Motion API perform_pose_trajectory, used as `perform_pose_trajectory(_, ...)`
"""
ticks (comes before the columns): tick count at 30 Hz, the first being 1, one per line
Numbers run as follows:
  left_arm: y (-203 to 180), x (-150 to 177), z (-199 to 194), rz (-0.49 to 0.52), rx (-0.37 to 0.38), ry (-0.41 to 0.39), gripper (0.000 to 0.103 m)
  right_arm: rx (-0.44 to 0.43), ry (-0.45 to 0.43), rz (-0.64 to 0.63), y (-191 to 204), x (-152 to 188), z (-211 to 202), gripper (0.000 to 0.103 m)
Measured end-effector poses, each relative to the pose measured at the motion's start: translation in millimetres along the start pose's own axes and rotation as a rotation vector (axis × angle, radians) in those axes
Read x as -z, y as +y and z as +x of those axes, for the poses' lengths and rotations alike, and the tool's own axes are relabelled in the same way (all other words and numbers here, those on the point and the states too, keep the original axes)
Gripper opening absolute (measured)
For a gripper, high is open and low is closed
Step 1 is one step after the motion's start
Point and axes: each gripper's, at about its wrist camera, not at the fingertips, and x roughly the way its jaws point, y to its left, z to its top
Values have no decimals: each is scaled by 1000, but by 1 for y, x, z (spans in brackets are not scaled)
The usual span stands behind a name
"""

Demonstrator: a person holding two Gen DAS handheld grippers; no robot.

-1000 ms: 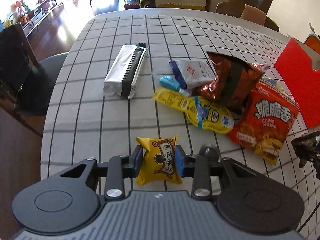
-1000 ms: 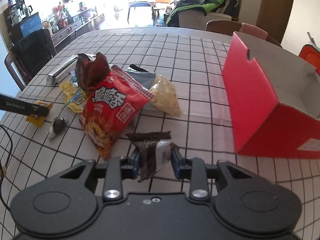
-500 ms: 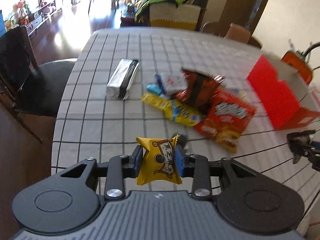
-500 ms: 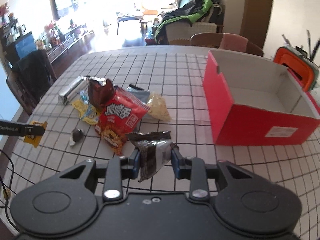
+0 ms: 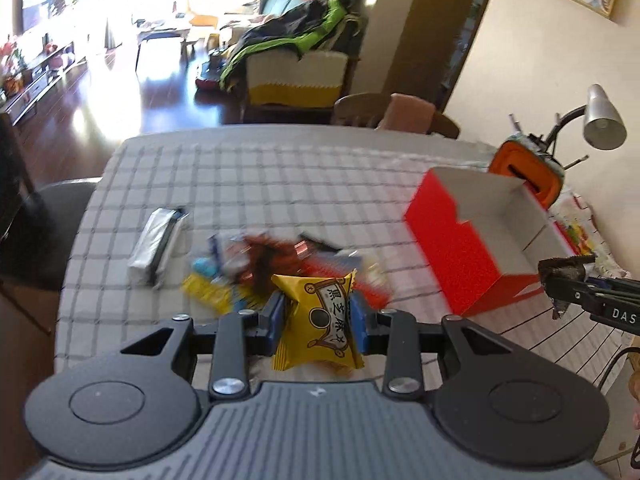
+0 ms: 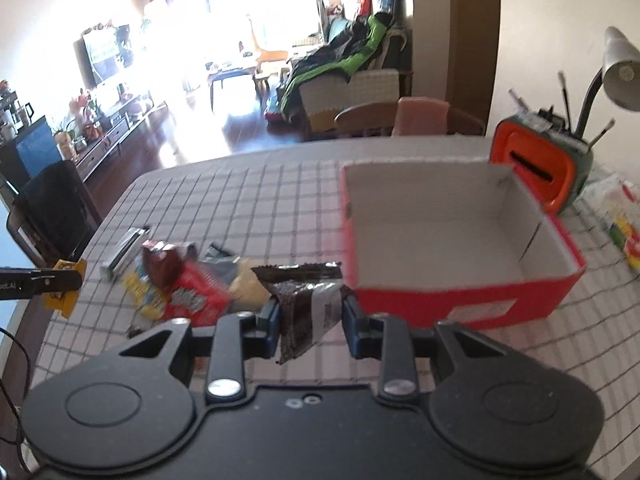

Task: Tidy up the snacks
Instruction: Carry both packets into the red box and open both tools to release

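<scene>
My left gripper point(image 5: 318, 322) is shut on a small yellow snack packet point(image 5: 318, 320), held well above the checked table. My right gripper point(image 6: 310, 314) is shut on a dark brown and silver wrapper point(image 6: 306, 304), also up in the air. An open red box point(image 6: 460, 300) with a white inside stands on the table right of the right gripper, also seen in the left wrist view as the red box point(image 5: 460, 248). A blurred pile of snack bags point(image 5: 256, 264) lies on the table beyond the left gripper. The right gripper point(image 5: 568, 280) shows at the right edge of the left wrist view.
A silver and black pack point(image 5: 156, 244) lies left of the pile. An orange and green holder point(image 6: 536, 168) and a grey desk lamp point(image 6: 620, 68) stand behind the box. Chairs point(image 6: 52, 212) ring the table point(image 6: 260, 188). More packets point(image 6: 624, 236) lie at the far right.
Both grippers have risen with their packets held, so the table and the snack pile look farther away. The red box's inside has come into view.
</scene>
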Motion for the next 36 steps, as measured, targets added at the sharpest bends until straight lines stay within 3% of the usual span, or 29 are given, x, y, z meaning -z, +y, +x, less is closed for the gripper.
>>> perform_pose_trajectory(8, -83, -35, 45, 23, 41, 14, 33, 22, -13, -6, -72, -24, 15, 30)
perform_pose_trajectory(18, -190, -60, 120, 117, 69, 89, 33, 33, 85, 21, -168, -36, 63, 30)
perform_pose_trajectory(27, -254, -66, 190, 228, 57, 171, 33, -15, 204, -45, -194, -35, 108, 30)
perform_pose_trajectory(36, -284, -56, 236, 353, -37, 263, 34, -9, 268, -83, -194, -32, 135, 30)
